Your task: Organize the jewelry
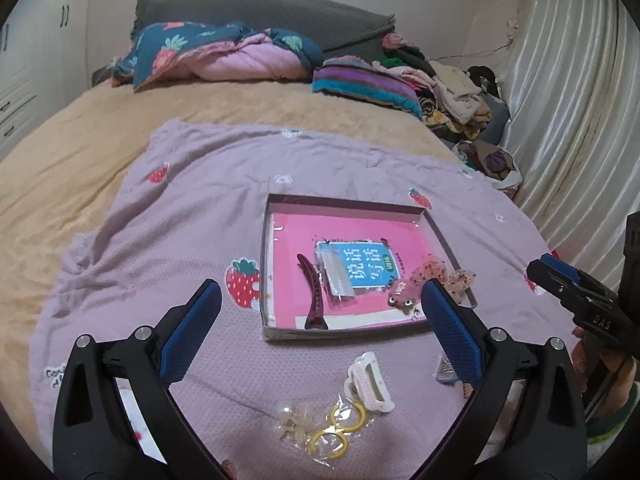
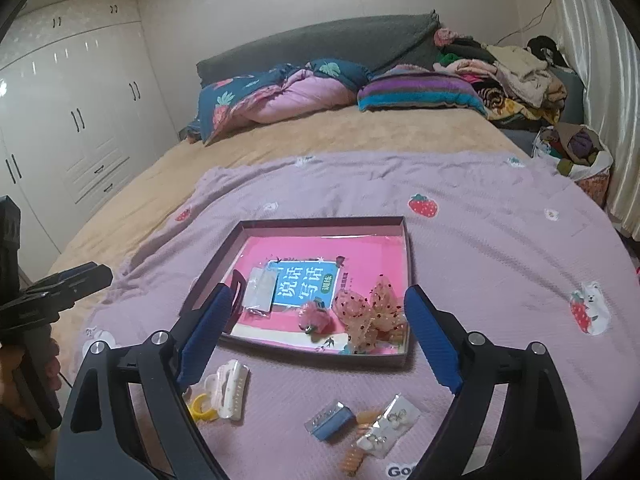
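1. The left gripper (image 1: 320, 300) hangs above the lilac strawberry-print blanket (image 1: 160, 220) with its blue-padded jaws spread wide and nothing between them.
2. The right gripper (image 2: 318, 308) also stands wide open and empty, raised over the near edge of the shallow box (image 2: 404, 360).
3. The shallow box lies flat on the blanket, lined with a pink sheet that bears a blue label with white characters (image 2: 304, 288).
4. Inside the box, a dark red hair clip (image 1: 312, 292) lies along the left side, and a small clear packet (image 1: 336, 276) rests just beside it on the label.
5. Also in the box are a pink fuzzy clip (image 2: 314, 318) near the front and a sheer peach bow with dark dots (image 2: 370, 312) toward the right front corner.
6. Still out on the blanket, in front of the box, lies a white claw clip (image 1: 370, 382).
7. Just beside the white claw clip sit yellow hair rings in a clear bag (image 1: 340, 428) and a clear translucent clip (image 1: 290, 420).
8. Farther to the right on the blanket are a small blue-and-clear packet (image 2: 330, 420), a bag of earrings (image 2: 390, 426) and orange spiral hair ties (image 2: 352, 458), all close together.
9. A person's hand (image 1: 588, 364) holds the right gripper at the edge of the left view.
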